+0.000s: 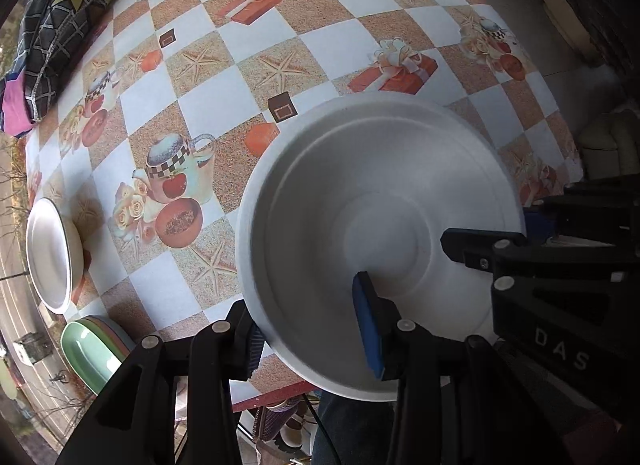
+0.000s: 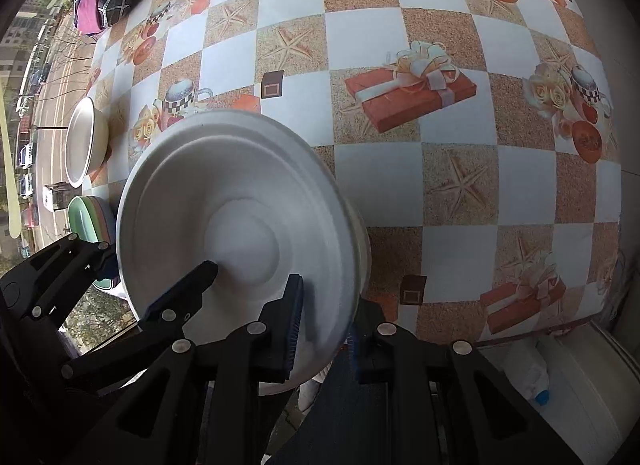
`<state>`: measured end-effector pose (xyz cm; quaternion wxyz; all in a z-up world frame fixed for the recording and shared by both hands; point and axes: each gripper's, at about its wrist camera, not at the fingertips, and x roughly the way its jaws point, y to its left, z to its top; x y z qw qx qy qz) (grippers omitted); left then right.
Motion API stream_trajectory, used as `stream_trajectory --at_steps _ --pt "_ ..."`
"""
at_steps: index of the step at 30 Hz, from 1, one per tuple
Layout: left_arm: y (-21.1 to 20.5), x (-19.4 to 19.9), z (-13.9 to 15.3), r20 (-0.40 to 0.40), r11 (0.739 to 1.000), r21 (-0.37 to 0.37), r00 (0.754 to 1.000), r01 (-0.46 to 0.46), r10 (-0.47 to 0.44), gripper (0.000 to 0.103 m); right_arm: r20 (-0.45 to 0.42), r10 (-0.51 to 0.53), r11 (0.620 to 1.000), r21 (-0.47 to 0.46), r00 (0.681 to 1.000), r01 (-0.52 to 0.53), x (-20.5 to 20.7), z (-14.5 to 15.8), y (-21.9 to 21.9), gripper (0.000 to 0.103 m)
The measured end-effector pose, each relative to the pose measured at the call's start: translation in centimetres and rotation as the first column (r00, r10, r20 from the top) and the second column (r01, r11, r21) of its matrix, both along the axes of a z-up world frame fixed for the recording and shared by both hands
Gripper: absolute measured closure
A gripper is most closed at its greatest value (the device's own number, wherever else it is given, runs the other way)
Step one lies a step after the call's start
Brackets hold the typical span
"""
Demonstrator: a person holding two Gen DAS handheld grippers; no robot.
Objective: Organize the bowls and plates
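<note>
A large white bowl [image 1: 360, 185] hangs tilted above the checked tablecloth [image 1: 224, 37], near the table's front edge. My left gripper [image 1: 308, 317] is shut on its near wall, one blue pad [image 1: 366, 325] inside and the other finger outside. In the same view my right gripper [image 1: 490, 225] clamps the bowl's right side. The right wrist view shows that bowl [image 2: 224, 169] with my right gripper [image 2: 324, 313] shut on its rim and my left gripper [image 2: 156, 261] gripping its left side.
A smaller white bowl [image 1: 48, 257] [image 2: 86, 141] stands at the table's left edge. Beside it lies a stack of coloured plates [image 1: 92, 349] [image 2: 82, 221], green on top. A dark checked cloth bundle [image 1: 52, 45] lies at the far left corner.
</note>
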<state>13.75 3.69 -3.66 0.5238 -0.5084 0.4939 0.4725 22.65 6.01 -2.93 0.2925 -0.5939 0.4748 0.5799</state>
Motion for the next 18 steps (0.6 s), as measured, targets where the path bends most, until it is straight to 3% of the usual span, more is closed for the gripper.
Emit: stream_trajectory --at_steps 7,9,12,13,14,15,16,18 --pt "-0.7 0.7 -0.8 0.03 0.999 -0.021 0.999 0.046 -0.045 0.053 -0.001 -0.026 0.999 -0.019 1.0 0.026 1.1 -0.9 -0.4 0.082" --pt "-1.0 0.5 -0.7 0.02 0.999 -0.014 0.999 0.046 -0.046 0.038 0.011 -0.037 0.999 -0.016 0.999 0.037 1.5 -0.9 -0.3 0.082" --pt "-1.4 -0.4 -0.5 0.001 0.999 -0.002 0.999 0.036 -0.036 0.027 0.021 -0.06 0.998 -0.02 0.998 0.061 2.2 -1.0 0.0 0.081" --pt "-1.6 -0.9 -0.5 -0.009 1.0 -0.01 1.0 0.025 -0.025 0.025 0.024 -0.069 0.997 -0.018 0.997 0.07 2.6 -0.9 0.1 0.066" --pt "-1.8 -1.4 -0.8 -0.018 0.999 -0.031 1.0 0.011 -0.012 0.024 0.028 -0.078 0.997 -0.018 0.997 0.079 3.0 -0.8 0.2 0.029" --pt "-2.0 -2.1 -1.1 -0.015 0.999 -0.054 1.0 -0.006 0.005 0.024 0.025 -0.089 0.996 -0.013 0.996 0.089 3.3 -0.6 0.3 0.013" --pt "-2.3 -2.7 -1.2 0.002 0.998 -0.062 1.0 -0.024 0.024 0.024 0.017 -0.096 0.995 -0.007 0.995 0.096 3.5 -0.3 0.4 0.007" --pt "-3.3 -4.0 -1.5 0.032 0.996 -0.064 0.998 -0.06 0.062 0.024 0.02 -0.105 0.994 -0.012 0.994 0.105 3.8 0.0 0.5 0.007"
